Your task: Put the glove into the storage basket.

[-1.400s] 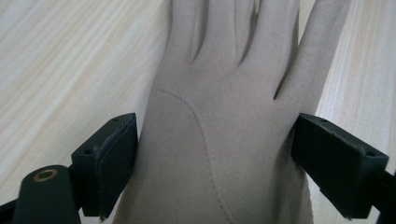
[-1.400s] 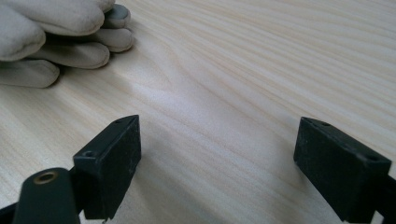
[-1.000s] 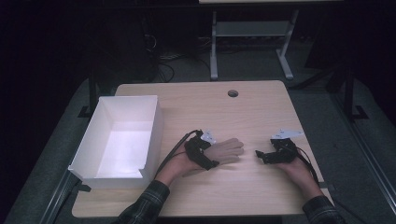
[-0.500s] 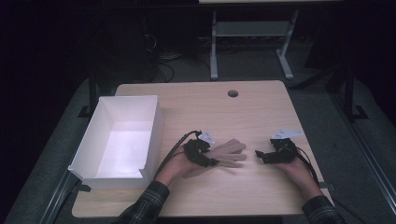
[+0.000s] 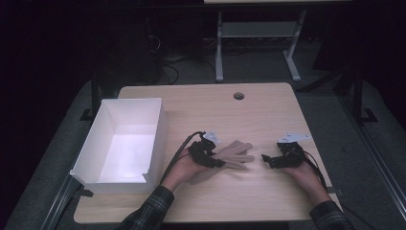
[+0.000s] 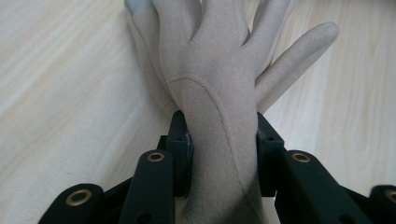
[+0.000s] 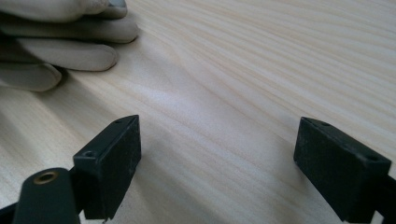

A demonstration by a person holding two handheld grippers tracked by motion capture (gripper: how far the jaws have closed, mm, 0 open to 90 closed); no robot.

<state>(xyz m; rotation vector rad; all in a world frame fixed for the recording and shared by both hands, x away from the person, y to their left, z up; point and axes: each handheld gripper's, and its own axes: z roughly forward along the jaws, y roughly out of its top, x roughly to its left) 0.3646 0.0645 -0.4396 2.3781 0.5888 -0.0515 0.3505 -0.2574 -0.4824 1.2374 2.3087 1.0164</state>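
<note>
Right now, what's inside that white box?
The white box looks empty in the high view: bare white floor and walls. Its near wall hides a strip of the floor behind it, so that part cannot be checked.

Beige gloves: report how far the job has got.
Done: the left tool has just closed its jaws on the cuff of the beige gloves, which lie flat on the table. In hand: that grip. Left: lifting them, probably into the white box, which holds nothing yet. The right tool waits open beside them.
</note>
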